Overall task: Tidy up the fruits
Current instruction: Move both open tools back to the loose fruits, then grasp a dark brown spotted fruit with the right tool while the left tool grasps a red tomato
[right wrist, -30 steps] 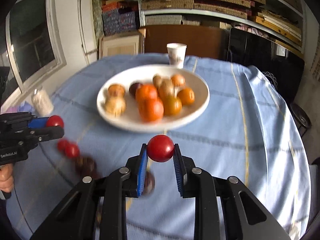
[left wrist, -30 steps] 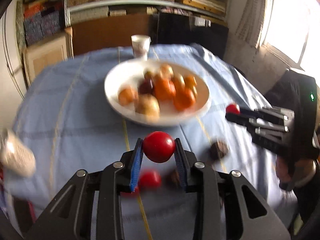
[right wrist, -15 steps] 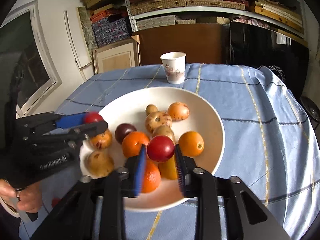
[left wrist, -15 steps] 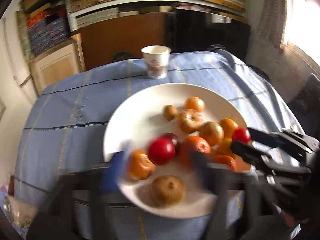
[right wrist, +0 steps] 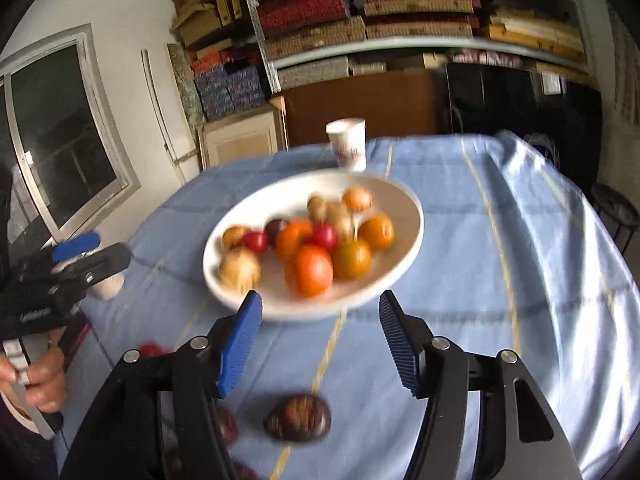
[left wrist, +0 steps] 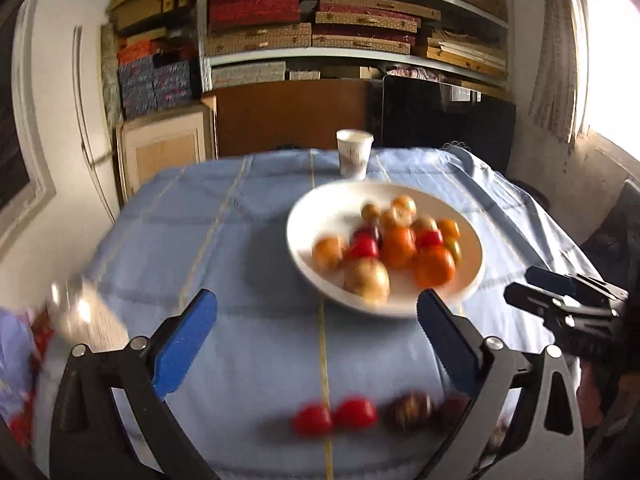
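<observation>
The left tongs [left wrist: 316,312] and the right tongs [right wrist: 320,316] are both spread wide with nothing between their blue pads, each held above the blue tablecloth [left wrist: 256,240] just short of the white plate [right wrist: 412,216]. The plate holds oranges, red fruits and brownish ones (blurred), while two red fruits [left wrist: 334,416] and a dark fruit [right wrist: 298,418] lie on the cloth near the tongs. A paper cup [left wrist: 354,154] stands beyond the plate.

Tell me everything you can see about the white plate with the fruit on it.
The white plate is a wide, shallow, glossy dish, ceramic by its look, resting flat on the blue tablecloth just in front of a paper cup. It holds a heap of orange, tan, red and dark purple fruit, blurred by motion. Neither gripper touches it; both are open and short of its near rim.
</observation>
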Available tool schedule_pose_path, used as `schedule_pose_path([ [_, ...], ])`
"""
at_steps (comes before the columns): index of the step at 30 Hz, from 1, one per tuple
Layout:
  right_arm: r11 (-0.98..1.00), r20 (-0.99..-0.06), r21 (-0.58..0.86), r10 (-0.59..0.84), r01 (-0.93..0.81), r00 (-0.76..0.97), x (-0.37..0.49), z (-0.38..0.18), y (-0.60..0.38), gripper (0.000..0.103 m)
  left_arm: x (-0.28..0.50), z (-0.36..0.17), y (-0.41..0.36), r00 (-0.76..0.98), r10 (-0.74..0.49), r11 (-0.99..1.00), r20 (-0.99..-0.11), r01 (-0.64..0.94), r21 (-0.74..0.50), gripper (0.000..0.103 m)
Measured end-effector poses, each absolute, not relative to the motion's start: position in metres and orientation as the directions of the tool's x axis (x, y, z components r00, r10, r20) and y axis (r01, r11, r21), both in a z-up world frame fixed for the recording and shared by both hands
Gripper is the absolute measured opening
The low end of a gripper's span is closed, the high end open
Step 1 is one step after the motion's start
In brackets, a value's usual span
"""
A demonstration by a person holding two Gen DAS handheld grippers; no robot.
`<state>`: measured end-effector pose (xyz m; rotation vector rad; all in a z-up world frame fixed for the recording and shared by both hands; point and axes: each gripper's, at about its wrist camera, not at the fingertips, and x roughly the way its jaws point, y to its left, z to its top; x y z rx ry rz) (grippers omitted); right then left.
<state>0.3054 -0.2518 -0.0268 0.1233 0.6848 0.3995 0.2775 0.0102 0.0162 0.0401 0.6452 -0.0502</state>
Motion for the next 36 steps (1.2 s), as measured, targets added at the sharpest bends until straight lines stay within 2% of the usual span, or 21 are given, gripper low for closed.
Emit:
schedule_pose_path([
  [5,0.923,-0.648,0.203,0.376,-0.326,0.662,0.288,-0.044,-0.245,0.062,0.246,-0.016,0.010,0.753,-0.011,0.996,-0.658,0.063,0.056,0.098],
  [12,0.938,-0.695,0.131,0.317,-0.320,0.645,0.283,-0.058,-0.236,0.062,0.227,-0.017,0.028,0.775,0.070,0.996,-0.629,-0.025,0.081,0.098],
  [20,0.933,-0.712,0.154,0.332,-0.325,0.618,0.283,-0.064,-0.237,0.062,0.234,-0.018,0.058,0.740,0.022,0.995,-0.672,-0.083,-0.059,0.098],
  [36,0.924,-0.745,0.127,0.329,-0.361,0.580,0.281,-0.070,-0.224,0.062,0.237,-0.021,0.061,0.723,0.024,0.993,-0.690,-0.097,-0.066,0.098],
])
